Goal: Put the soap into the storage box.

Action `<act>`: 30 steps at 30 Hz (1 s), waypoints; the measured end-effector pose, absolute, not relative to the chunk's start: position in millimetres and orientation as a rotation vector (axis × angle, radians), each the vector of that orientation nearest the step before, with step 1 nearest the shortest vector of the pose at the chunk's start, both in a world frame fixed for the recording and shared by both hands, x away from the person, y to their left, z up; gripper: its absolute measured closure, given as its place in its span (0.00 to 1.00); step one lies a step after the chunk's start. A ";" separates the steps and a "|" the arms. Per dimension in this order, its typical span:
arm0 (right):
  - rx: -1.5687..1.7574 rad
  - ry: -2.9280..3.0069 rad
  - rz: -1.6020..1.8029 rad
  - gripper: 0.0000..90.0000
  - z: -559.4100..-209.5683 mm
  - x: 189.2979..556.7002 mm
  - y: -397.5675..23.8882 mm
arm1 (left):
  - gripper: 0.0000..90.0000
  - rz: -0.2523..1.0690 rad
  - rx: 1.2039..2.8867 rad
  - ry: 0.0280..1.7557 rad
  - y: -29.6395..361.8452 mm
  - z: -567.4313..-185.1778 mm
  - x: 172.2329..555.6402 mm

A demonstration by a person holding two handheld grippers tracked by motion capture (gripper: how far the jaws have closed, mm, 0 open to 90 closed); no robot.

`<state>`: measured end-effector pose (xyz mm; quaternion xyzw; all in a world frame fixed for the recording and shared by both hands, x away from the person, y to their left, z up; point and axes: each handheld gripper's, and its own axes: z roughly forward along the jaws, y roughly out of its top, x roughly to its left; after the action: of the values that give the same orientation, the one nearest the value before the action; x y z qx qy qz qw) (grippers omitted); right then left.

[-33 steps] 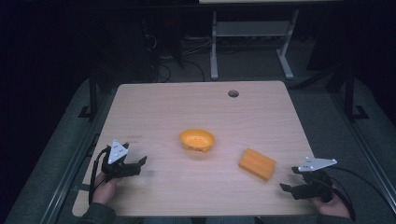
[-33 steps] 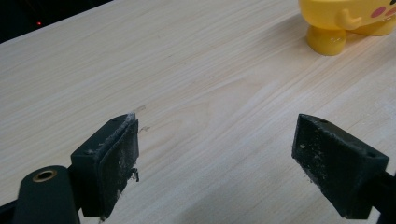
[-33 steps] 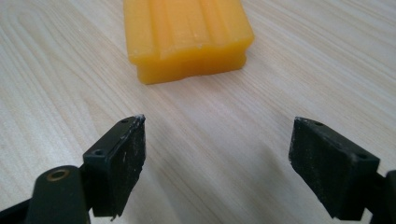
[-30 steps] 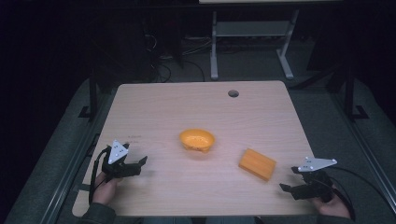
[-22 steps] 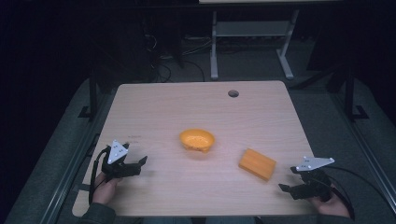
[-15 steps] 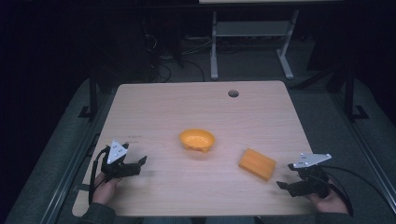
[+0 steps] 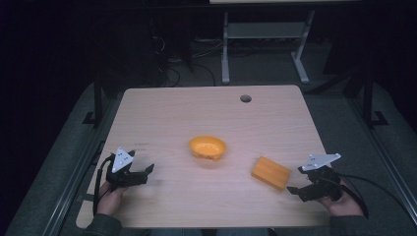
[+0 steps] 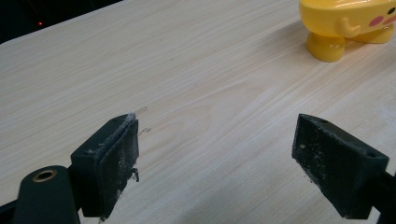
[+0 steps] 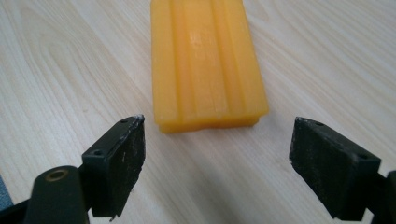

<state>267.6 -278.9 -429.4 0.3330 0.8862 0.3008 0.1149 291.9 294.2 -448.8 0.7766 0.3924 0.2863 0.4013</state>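
High view: orange bowl (image 7: 207,147) at bench (image 7: 162,118) centre, orange block (image 7: 271,172) toward the right edge. Left gripper view: my left gripper (image 8: 224,158) is spread, empty. Right gripper view: my right gripper (image 9: 219,163) is spread, the block just ahead.

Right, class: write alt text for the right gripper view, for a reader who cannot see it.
A ridged, rectangular orange block lies flat on a pale wooden table, just beyond the open right gripper. The gripper's two black jaws rise from the bottom corners, spread wider than the block's near end and not touching it.
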 end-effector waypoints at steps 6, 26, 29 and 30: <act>0.951 2.618 0.872 0.20 -424.0 273.9 -272.6 | 0.16 0.727 1.964 0.992 295.1 -448.2 291.9; 0.877 2.696 0.827 0.19 -420.4 296.1 -245.5 | 0.16 0.725 1.955 0.998 296.7 -447.5 292.0; 0.865 2.702 0.820 0.19 -419.6 299.5 -241.4 | 0.16 0.723 1.954 0.999 296.9 -447.1 292.0; 0.865 2.702 0.820 0.19 -419.6 299.5 -241.4 | 0.16 0.723 1.954 0.999 296.9 -447.1 292.0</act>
<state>299.5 -241.4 -419.6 0.2918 0.9109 0.2763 0.0941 292.0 296.9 -447.1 0.7738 0.3954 0.2863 0.4036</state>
